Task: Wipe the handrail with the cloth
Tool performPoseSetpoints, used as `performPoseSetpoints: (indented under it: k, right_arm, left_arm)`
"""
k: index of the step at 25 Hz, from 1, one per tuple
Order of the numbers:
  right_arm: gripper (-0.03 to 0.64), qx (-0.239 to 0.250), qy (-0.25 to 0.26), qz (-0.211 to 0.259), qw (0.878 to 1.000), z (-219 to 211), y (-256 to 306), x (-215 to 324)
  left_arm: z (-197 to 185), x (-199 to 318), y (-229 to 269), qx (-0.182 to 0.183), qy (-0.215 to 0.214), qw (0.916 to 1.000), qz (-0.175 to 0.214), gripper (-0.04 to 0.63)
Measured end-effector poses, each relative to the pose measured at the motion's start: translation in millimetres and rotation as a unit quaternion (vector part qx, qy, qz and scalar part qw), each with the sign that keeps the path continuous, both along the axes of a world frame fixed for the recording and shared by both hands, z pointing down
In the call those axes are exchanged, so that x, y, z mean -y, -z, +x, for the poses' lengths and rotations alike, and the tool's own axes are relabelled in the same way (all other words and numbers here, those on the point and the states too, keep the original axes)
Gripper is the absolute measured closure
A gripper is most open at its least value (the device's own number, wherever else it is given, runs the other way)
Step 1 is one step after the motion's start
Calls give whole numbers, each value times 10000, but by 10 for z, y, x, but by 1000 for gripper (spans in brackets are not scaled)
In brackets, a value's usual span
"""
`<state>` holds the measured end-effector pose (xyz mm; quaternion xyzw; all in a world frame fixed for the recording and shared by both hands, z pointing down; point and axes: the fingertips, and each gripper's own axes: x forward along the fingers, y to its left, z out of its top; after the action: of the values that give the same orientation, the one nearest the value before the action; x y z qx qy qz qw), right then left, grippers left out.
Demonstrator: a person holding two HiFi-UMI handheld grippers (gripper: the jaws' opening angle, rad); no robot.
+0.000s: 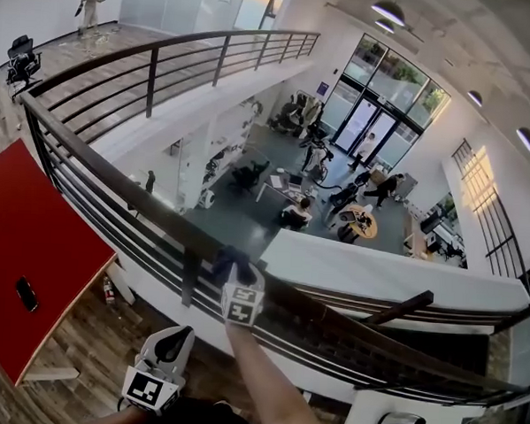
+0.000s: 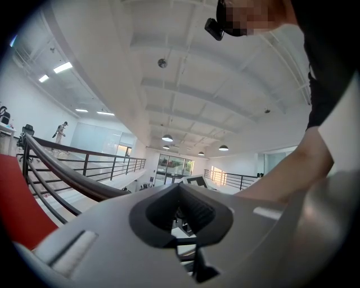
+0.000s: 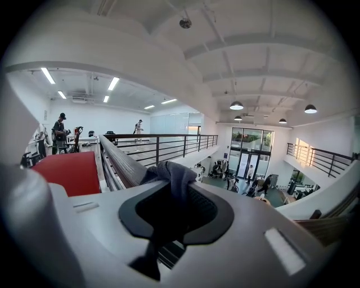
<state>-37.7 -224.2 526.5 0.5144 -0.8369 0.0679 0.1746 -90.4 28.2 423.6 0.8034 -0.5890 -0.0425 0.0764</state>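
- head view: the cloth [image 1: 231,261], a dark bunched rag, lies on top of the handrail [image 1: 99,167], about midway along the stretch of rail that crosses the frame.
- right gripper view: the cloth [image 3: 171,171] rises in a fold from between the jaws of the right gripper [image 3: 169,211]. They are clamped on it, and its free end drapes forward onto the rail.
- the handrail [image 3: 121,160] is a dark, flat-topped bar. in the head view its long axis runs from upper left, past the cloth, to lower right, bending gently on the way. in the right gripper view it leads off to the left and away.
- the right gripper [image 1: 237,276] meets the rail from the person's side, roughly square to that axis, with the forearm stretched out behind it. judged from this, the wiping stroke must go sideways along the bar, not further forward, with the cloth pressed down onto the top face.
- the left gripper [image 1: 174,345] hangs lower and nearer the body, well short of the rail and apart from the cloth. in its own view the left gripper [image 2: 180,211] shows jaws slightly parted with nothing between them.
- the right hand is therefore the nearer and the working one.
- a red table [image 1: 33,248] stands left of the person, and an open hall drops away beyond the rail.
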Motion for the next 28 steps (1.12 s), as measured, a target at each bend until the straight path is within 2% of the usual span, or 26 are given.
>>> performPoseSetpoints:
  k: [13,28]
  right_arm:
    - [543,113,-61,-15,9999,259,-33,-77]
    - [543,9,-167,-45,9998,674,2,-142]
  left_arm:
    - [211,-171,26,-53,-46,10000,-22,597]
    - [550,-216,74,-47,-179,9997,-178,597]
